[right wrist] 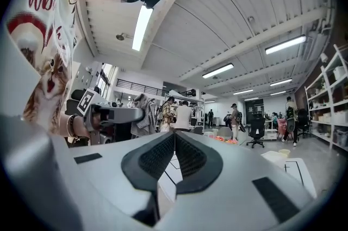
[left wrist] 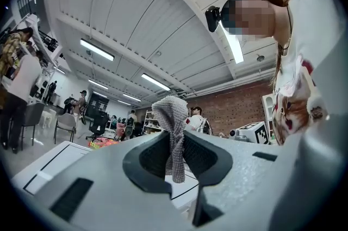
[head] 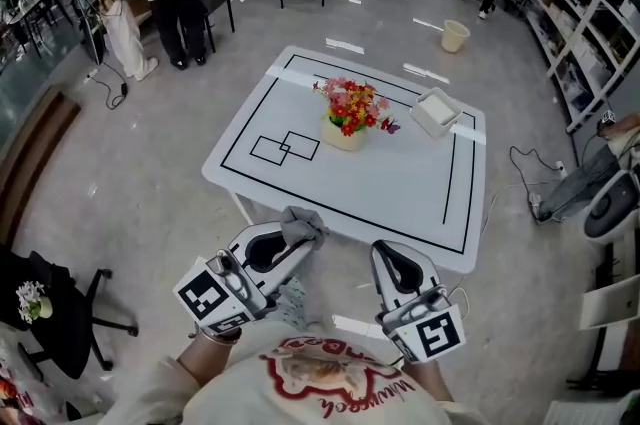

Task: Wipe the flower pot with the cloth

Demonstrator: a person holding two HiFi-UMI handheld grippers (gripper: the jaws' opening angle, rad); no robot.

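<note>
while the person stood at the near edge of the desk (head: pixel 400 188), the left claw (left wrist: pixel 175 136) was clamped on a grey knitted cloth (left wrist: pixel 171 111). the cloth was pinched near its middle, so a soft hood of it stood above the tips and a short tail hung down between the pads. that hold probably put a loose wad out in front, ready to rub against a surface without the hard tips touching it. the right claw (right wrist: pixel 174 138) was closed with its ribbed pads meeting and nothing between them. it seemed to be kept free, perhaps to steady the pot once the wiping began.

the flower pot (head: pixel 344 136) stood upright toward the far middle of the desk. it was a pale cream pot filled with red, pink and yellow flowers (head: pixel 352 103). a white box (head: pixel 436 111) sat to its right, apart from it, and two small rectangles were drawn in black on the desk to its left.

both claws were low at the near edge, side by side and pointing across the desk. the pot lay ahead of them, roughly between their two lines and well apart from both. the cloth had not touched it, so the wiping looked not yet started.
</note>
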